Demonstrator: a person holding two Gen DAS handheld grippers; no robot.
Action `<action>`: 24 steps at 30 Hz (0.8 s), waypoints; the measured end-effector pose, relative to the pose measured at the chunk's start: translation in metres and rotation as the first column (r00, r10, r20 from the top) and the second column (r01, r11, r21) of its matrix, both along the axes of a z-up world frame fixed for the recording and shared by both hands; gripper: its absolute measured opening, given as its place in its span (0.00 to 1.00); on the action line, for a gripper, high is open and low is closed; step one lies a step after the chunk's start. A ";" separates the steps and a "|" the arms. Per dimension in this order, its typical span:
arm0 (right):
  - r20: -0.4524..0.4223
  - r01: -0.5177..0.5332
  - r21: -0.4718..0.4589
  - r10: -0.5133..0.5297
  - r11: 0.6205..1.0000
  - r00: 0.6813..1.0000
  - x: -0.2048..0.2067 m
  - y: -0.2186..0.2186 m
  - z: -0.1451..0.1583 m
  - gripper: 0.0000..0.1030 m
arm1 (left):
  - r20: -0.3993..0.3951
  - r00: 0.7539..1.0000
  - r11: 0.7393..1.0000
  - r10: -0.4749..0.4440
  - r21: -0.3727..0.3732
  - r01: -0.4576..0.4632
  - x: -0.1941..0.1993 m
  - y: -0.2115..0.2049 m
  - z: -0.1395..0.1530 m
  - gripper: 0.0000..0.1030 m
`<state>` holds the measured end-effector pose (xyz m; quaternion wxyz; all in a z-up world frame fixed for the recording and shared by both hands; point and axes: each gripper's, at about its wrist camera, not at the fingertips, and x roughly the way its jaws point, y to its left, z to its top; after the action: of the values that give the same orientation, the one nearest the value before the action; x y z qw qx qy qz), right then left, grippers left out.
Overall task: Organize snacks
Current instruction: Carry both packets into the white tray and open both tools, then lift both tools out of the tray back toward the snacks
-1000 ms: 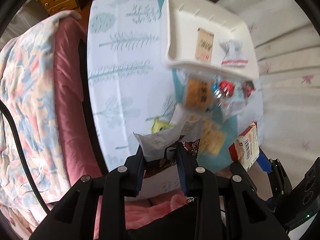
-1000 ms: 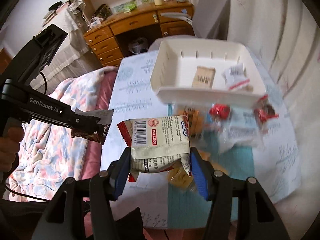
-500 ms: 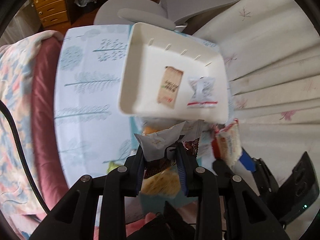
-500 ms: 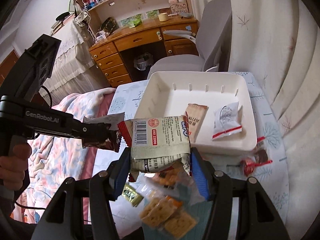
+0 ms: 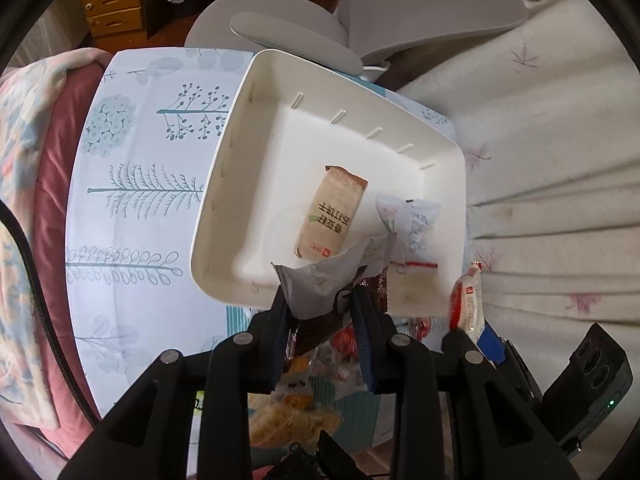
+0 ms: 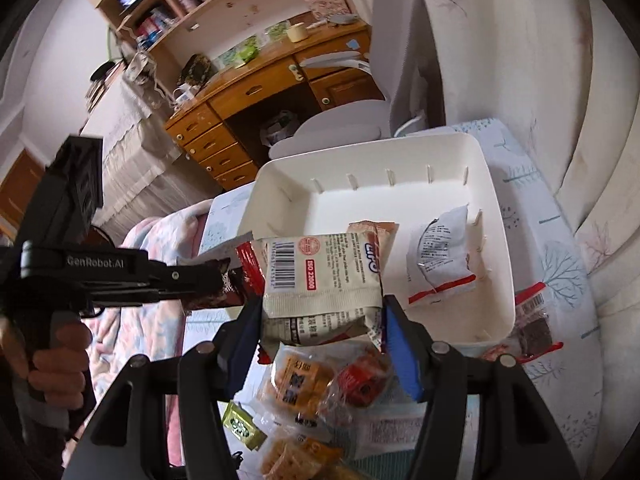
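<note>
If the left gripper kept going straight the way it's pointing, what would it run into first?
Most likely the white tray: the left gripper, shut on a dark snack packet, points down at the tray's near wall. Depth is hard to judge, so it might clear the rim and land inside.

Left tongs (image 5: 320, 304) pinch a packet; right tongs (image 6: 322, 320), opening, seemingly grip another.
</note>
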<state>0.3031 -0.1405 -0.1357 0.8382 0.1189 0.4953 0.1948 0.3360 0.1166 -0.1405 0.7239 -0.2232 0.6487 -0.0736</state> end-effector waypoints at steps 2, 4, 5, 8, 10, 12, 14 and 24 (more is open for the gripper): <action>-0.017 0.004 0.025 -0.004 1.000 1.000 0.007 -0.003 -0.005 0.60 | -0.002 1.000 1.000 -0.007 0.017 0.007 0.005 -0.002 -0.004 0.28; -0.034 0.004 0.041 -0.003 0.999 0.999 0.013 -0.005 -0.010 0.64 | -0.002 1.000 0.999 -0.013 0.043 0.013 0.010 -0.004 -0.006 0.30; -0.040 0.006 0.041 -0.004 0.999 0.999 0.016 -0.005 -0.012 0.71 | -0.003 1.000 0.999 -0.011 0.053 0.012 0.012 -0.004 -0.007 0.32; -0.056 0.013 0.048 -0.010 0.999 0.998 0.021 -0.006 -0.016 0.74 | -0.002 1.000 0.999 -0.004 0.053 0.004 0.016 -0.003 -0.009 0.61; -0.069 0.021 0.057 -0.017 0.998 0.997 0.023 -0.007 -0.018 0.78 | 0.010 1.000 0.998 0.004 0.062 -0.004 0.017 -0.001 -0.007 0.65; -0.074 0.026 0.062 -0.021 0.998 0.997 0.023 -0.007 -0.018 0.81 | 0.010 1.000 0.998 0.001 0.067 -0.001 0.017 -0.001 -0.006 0.65; -0.077 0.032 0.062 -0.027 0.998 0.997 0.023 -0.007 -0.017 0.81 | 0.008 1.000 0.998 0.001 0.065 -0.001 0.016 0.001 -0.004 0.65; -0.131 0.100 0.119 -0.084 0.988 0.988 0.005 -0.002 -0.014 0.89 | 0.041 0.997 0.996 -0.069 0.065 0.067 -0.010 0.010 0.010 0.66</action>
<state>0.3082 -0.1428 -0.1497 0.8044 0.2063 0.5277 0.1786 0.3259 0.1264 -0.1304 0.7416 -0.1762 0.6420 -0.0824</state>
